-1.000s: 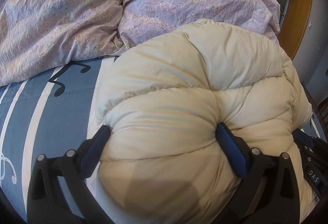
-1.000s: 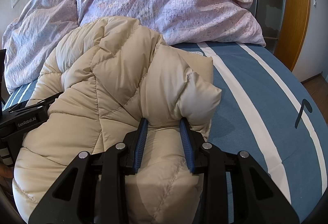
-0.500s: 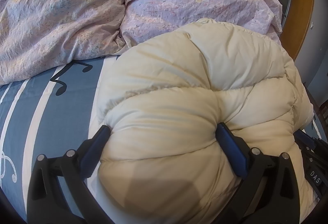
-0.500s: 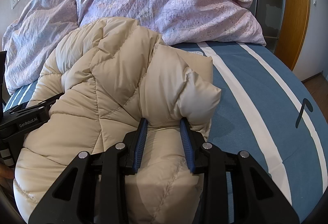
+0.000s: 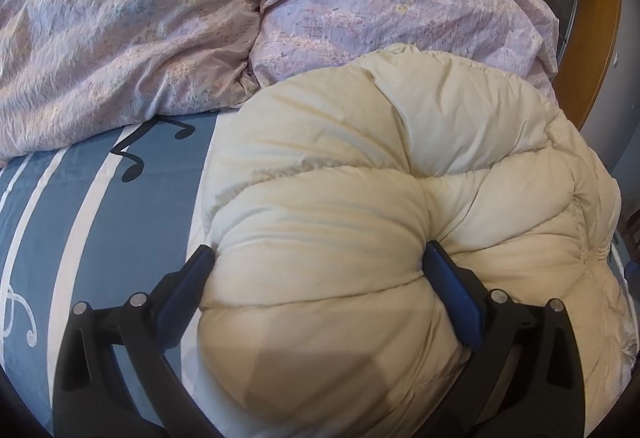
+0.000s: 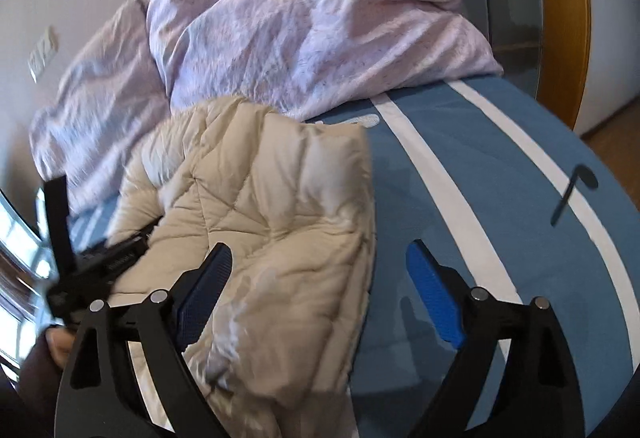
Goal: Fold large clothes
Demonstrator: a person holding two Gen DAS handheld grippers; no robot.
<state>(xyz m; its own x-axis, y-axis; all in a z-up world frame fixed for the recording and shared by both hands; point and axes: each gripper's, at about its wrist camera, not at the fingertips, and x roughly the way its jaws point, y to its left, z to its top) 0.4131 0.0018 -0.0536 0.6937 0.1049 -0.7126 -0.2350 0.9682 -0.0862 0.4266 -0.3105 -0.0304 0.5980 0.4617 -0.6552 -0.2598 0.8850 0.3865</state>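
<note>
Jacket (image 5: 360,197) | left gripper (image 5: 320,270) pinching it | right gripper (image 6: 320,278) opening, blurred, seemingly released

each claw (image 5: 320,278) (image 6: 320,282) has black triangular arms, silver screws and ribbed blue pads (image 6: 434,298).

Rumpled lilac duvet (image 5: 160,37), blue striped bedsheet (image 6: 480,197), perhaps a wall socket (image 6: 42,55)
</note>
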